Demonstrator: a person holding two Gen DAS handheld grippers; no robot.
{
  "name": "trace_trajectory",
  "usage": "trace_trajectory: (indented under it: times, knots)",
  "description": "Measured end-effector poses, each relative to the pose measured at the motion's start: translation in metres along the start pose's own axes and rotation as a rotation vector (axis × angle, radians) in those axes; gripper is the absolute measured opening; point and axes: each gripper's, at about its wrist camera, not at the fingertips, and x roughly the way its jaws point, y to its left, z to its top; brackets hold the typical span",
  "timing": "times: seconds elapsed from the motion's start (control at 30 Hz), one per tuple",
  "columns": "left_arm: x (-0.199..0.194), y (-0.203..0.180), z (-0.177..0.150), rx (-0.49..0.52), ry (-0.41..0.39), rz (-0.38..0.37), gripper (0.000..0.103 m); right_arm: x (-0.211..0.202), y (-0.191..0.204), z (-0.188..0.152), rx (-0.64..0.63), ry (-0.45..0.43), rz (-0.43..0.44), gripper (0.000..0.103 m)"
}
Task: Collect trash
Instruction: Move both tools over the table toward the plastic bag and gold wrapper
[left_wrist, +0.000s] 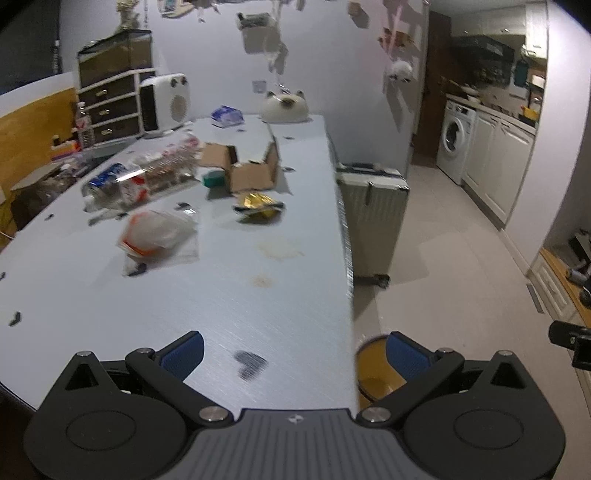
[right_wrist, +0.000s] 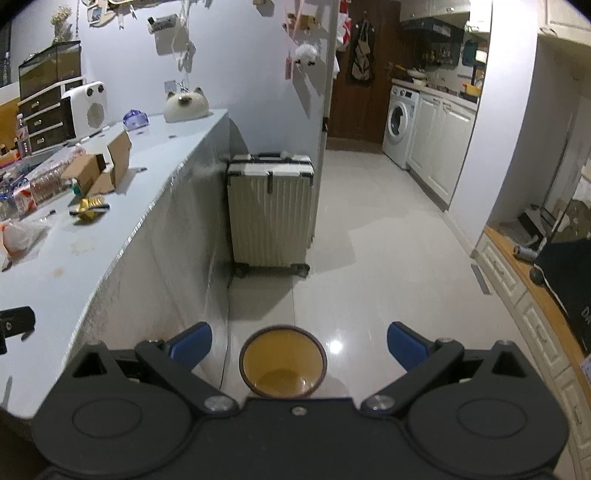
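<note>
My left gripper (left_wrist: 295, 354) is open and empty over the near end of the pale table (left_wrist: 221, 295). Trash lies further up the table: a crumpled white and orange wrapper (left_wrist: 157, 232), a gold snack packet (left_wrist: 258, 206), an open cardboard box (left_wrist: 251, 166) and a clear plastic package (left_wrist: 147, 177). My right gripper (right_wrist: 299, 343) is open and empty, held above a round yellow bin (right_wrist: 282, 365) on the floor beside the table. The bin also shows in the left wrist view (left_wrist: 373, 373). The gold packet (right_wrist: 88, 208) and the box (right_wrist: 107, 162) show at the left of the right wrist view.
A white suitcase (right_wrist: 271, 214) stands on the floor against the table's side. A white heater (left_wrist: 164, 101), a drawer unit (left_wrist: 110, 103) and a cat-shaped cushion (left_wrist: 284, 107) sit at the table's far end. A washing machine (right_wrist: 399, 122) and cabinets line the right wall.
</note>
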Motion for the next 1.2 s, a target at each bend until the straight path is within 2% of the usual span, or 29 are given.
trace_trajectory:
  times: [0.37,0.6,0.83,0.97,1.1,1.2]
  knots:
    - [0.019,0.059,0.037,-0.049,-0.069,0.102,0.103,0.02,0.05,0.04,-0.035,-0.087,0.038,0.103]
    - [0.038,0.099,0.042,-0.082,-0.128,0.097,0.103,0.041,0.08,0.063,-0.049,-0.12,0.103,0.103]
    - [0.058,0.135,0.042,-0.037,-0.094,0.121,0.103,0.065,0.121,0.082,-0.082,-0.16,0.205,0.103]
    - [0.064,0.154,0.036,-0.026,-0.087,0.106,0.103,0.077,0.156,0.093,-0.147,-0.224,0.281,0.103]
    - [0.074,0.174,0.03,-0.035,-0.011,0.098,0.103,0.092,0.186,0.103,-0.214,-0.307,0.35,0.103]
    - [0.078,0.188,0.023,-0.044,0.019,0.072,0.103,0.114,0.205,0.114,-0.201,-0.275,0.468,0.103]
